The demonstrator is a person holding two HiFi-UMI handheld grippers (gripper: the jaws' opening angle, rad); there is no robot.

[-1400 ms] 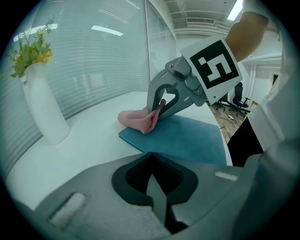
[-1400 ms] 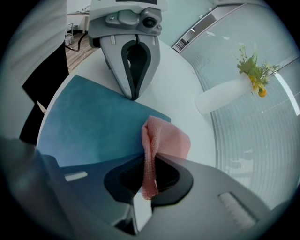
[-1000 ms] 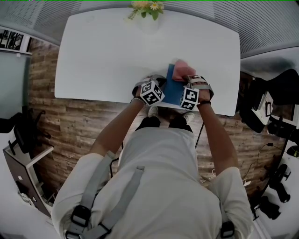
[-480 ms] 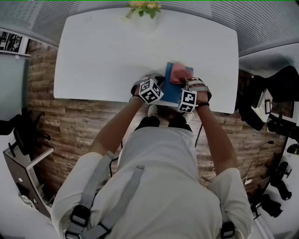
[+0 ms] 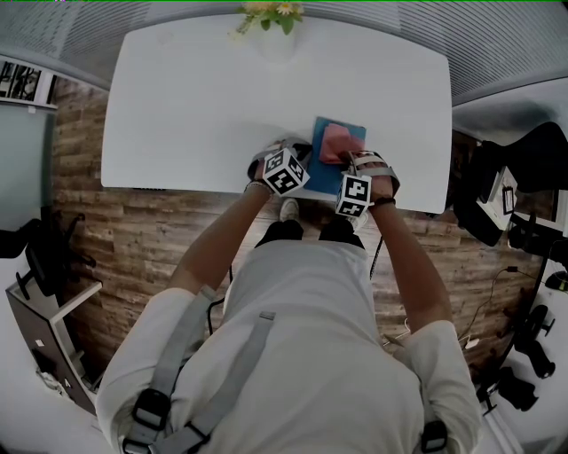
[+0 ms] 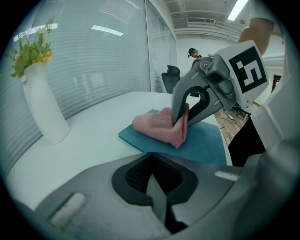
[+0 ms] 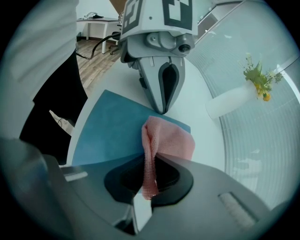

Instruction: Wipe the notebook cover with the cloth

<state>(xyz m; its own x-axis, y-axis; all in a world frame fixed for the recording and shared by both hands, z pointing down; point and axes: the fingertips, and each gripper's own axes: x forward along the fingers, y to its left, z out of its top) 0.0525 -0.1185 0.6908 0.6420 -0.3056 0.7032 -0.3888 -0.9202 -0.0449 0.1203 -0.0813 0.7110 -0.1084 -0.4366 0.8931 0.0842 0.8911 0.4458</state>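
A blue notebook [image 5: 349, 133] lies flat near the front edge of the white table [image 5: 195, 97]. A pink cloth [image 5: 335, 143] rests crumpled on its cover, and my right gripper [image 5: 343, 160] is shut on the cloth's near fold. In the right gripper view the cloth [image 7: 169, 138] runs up between my jaws [image 7: 147, 187] and spreads over the notebook [image 7: 112, 131]. My left gripper [image 5: 305, 152] is shut with nothing in it, its tips [image 7: 162, 110] down at the notebook's left edge. The left gripper view shows the right gripper [image 6: 180, 123] pinching the cloth [image 6: 157, 124] on the notebook [image 6: 201, 140].
A white vase with yellow flowers [image 5: 277, 27] stands at the table's far edge, also seen as the vase [image 6: 44, 108] and the vase [image 7: 229, 103]. The person's body is close to the front table edge. Wood floor and office chairs surround the table.
My right gripper has dragged the cloth from the notebook's far edge back toward the middle of the cover, baring the far blue corner. The left gripper has stayed put.
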